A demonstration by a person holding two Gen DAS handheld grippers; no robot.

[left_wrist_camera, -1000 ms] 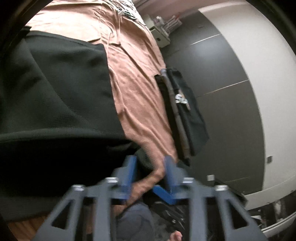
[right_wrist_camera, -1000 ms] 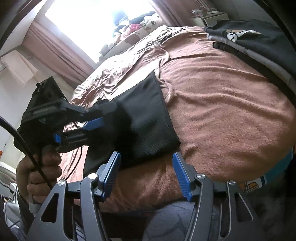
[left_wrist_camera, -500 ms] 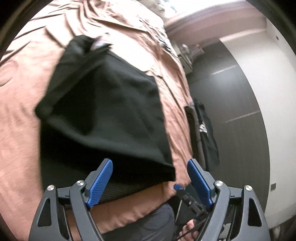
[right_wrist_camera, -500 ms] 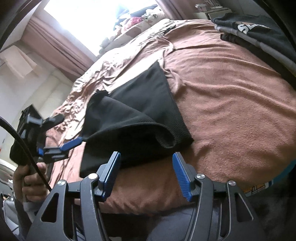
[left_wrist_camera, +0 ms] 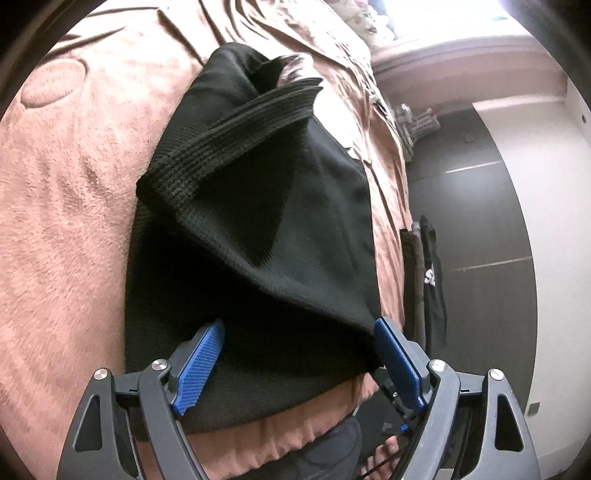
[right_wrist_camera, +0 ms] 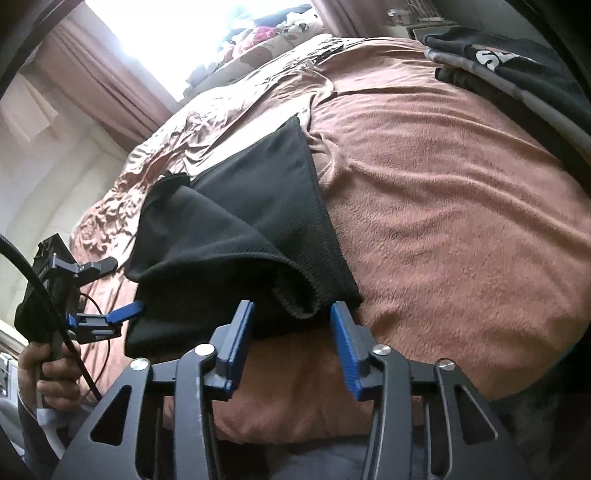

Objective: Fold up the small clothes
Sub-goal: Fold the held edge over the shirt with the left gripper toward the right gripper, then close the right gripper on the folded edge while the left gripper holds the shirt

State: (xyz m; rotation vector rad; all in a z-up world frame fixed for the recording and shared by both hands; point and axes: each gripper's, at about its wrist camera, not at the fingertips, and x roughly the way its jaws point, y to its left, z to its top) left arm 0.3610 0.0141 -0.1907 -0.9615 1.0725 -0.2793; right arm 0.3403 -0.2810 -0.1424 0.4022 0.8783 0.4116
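Note:
A small black garment lies on the brown bed cover, partly folded over itself, its ribbed waistband turned up at the far side. It also shows in the right wrist view. My left gripper is open, its blue pads on either side of the garment's near edge, holding nothing. My right gripper is open just before the garment's near right corner. The left gripper also shows at the left of the right wrist view.
A stack of folded dark clothes with white lettering lies at the bed's far right; it also shows in the left wrist view. Stuffed toys sit under the bright window. The bed's edge is just below my grippers.
My left gripper has let go of the garment, opened and pulled back toward the bed's near edge. The lifted fold has dropped onto the garment. My right gripper has moved closer to the near corner.

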